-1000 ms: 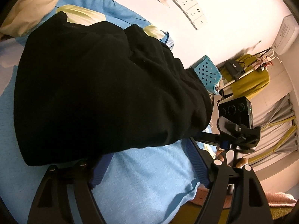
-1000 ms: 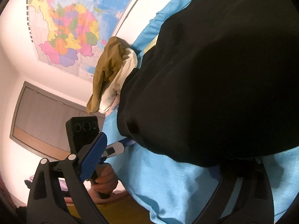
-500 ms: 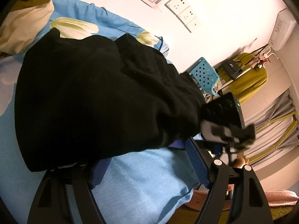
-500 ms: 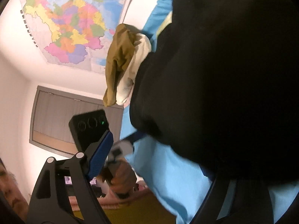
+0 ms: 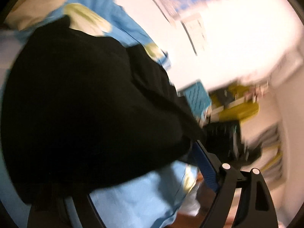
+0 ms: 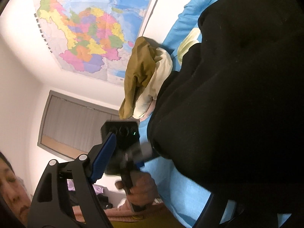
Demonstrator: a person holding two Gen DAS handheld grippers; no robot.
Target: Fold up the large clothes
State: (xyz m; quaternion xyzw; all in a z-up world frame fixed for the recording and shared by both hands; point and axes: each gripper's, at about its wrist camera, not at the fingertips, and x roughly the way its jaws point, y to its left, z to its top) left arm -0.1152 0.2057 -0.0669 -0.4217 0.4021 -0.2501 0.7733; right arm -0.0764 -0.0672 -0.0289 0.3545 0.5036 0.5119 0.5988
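A large black garment [image 5: 85,102] lies folded on a light blue bed sheet [image 5: 136,195]; it also fills the right half of the right wrist view [image 6: 237,104]. My left gripper [image 5: 140,182] is open, its left finger under the garment's near edge, its blue-padded right finger [image 5: 205,169] clear of the cloth. The view is motion-blurred. My right gripper [image 6: 157,176] is open, its left finger [image 6: 102,159] free in the air, its right finger at the garment's near edge. The left gripper unit [image 6: 123,138] shows in the right wrist view at the garment's corner.
A crumpled olive and cream cloth [image 6: 144,76] lies at the bed's far side below a wall map [image 6: 85,34]. A blue perforated basket [image 5: 197,96] and yellow cloth [image 5: 241,106] stand beyond the bed. The bed's near edge [image 6: 182,205] is close below.
Both grippers have tilted upward and shifted along the garment's near edge. The left wrist view has become blurred with motion. The garment's lie on the sheet looks the same.
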